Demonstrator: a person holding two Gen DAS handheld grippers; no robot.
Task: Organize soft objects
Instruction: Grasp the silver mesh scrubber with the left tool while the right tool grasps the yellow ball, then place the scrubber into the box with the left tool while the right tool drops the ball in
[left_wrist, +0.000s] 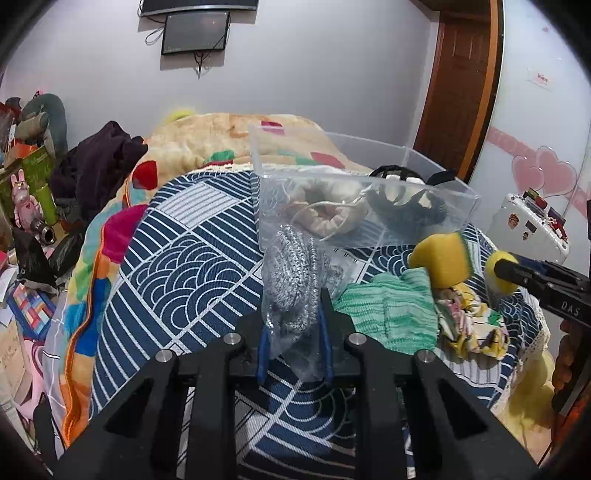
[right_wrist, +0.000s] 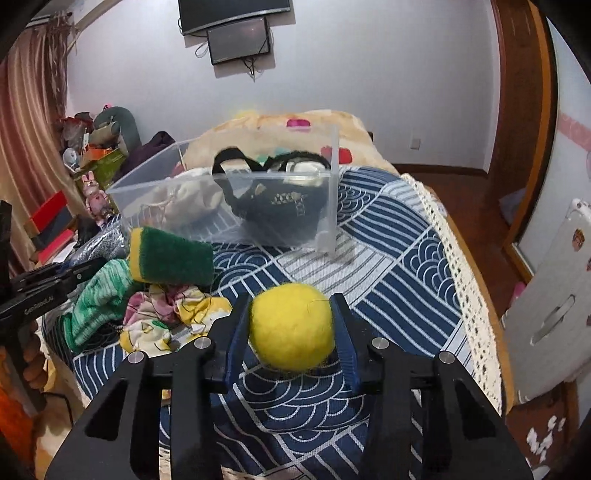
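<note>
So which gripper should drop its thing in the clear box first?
Probably the left gripper: its bagged silver scrubber hangs right by the clear box wall. The right gripper, holding the yellow ball, looks farther away.

Left gripper (left_wrist: 291, 314): clamped on a clear bag holding a steel wool scrubber (left_wrist: 293, 273), lifted above the patterned bedspread (left_wrist: 177, 266).
Clear plastic bin (left_wrist: 354, 195): behind it, holding a cream cloth bundle (left_wrist: 332, 210) and something black, perhaps a mask.
Right gripper (left_wrist: 496, 271): pinching a yellow ball (left_wrist: 493, 271).
Sponge (left_wrist: 441, 264): resting on green knit cloth (left_wrist: 388, 314).
</note>
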